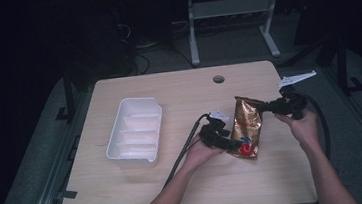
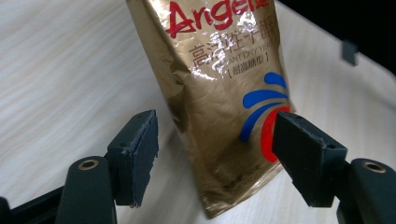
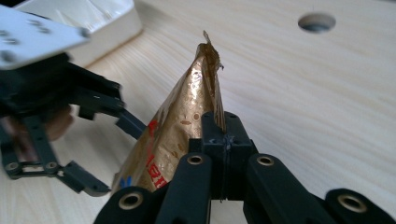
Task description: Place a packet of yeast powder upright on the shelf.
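My right gripper [image 3: 223,135] is clenched on the top seam of the crinkled gold foil pouch [image 1: 245,127], holding it tilted above the wooden bench [image 1: 143,196] near its right edge. My left gripper [image 2: 215,154] is spread wide around the pouch's bottom; I'd centre before closing, since foil slips.

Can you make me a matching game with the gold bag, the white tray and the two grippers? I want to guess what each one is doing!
Things:
1. left hand-held gripper
2. right hand-held gripper
3. bag
4. tray

States:
A. sits alone on the table, left of the bag
B. shut on the bag's top edge
C. open, jaws on either side of the bag's lower end
D. gold, held up off the table

Pairs: 1-C, 2-B, 3-D, 4-A
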`<action>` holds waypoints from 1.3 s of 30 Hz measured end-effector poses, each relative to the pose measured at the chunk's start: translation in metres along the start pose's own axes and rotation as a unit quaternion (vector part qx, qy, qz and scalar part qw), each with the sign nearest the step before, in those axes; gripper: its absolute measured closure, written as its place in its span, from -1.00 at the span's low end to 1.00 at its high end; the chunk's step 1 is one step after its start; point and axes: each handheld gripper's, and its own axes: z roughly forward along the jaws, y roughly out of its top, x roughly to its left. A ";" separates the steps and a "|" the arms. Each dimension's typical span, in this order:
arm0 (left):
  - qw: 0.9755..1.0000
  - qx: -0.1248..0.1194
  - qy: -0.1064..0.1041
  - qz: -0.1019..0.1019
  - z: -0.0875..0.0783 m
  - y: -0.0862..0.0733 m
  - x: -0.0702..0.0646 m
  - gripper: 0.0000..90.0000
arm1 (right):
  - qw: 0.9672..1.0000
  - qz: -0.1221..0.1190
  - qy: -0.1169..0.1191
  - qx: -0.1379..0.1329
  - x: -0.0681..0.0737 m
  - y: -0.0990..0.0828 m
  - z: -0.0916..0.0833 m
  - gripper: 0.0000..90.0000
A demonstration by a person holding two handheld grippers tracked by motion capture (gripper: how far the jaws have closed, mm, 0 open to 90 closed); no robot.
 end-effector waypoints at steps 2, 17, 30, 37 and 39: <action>1.000 -0.007 -0.017 -0.006 0.001 0.000 0.001 -0.31 | 1.000 -0.008 0.002 -0.007 0.005 -0.001 -0.004 0.99; 0.997 -0.001 -0.072 -0.012 0.007 -0.003 0.002 0.29 | 0.997 -0.032 0.051 -0.047 0.020 -0.012 -0.022 0.98; 0.998 0.001 -0.055 0.025 0.003 -0.002 -0.007 0.58 | 0.995 -0.013 0.101 -0.014 0.019 -0.018 -0.008 0.56; 0.998 0.004 -0.054 0.032 0.001 -0.004 -0.008 0.50 | 0.994 -0.027 0.104 0.005 0.024 -0.014 -0.004 0.80; 0.998 0.000 -0.054 0.033 -0.001 -0.007 -0.009 0.41 | 0.993 -0.024 0.112 0.010 0.024 -0.013 -0.005 0.84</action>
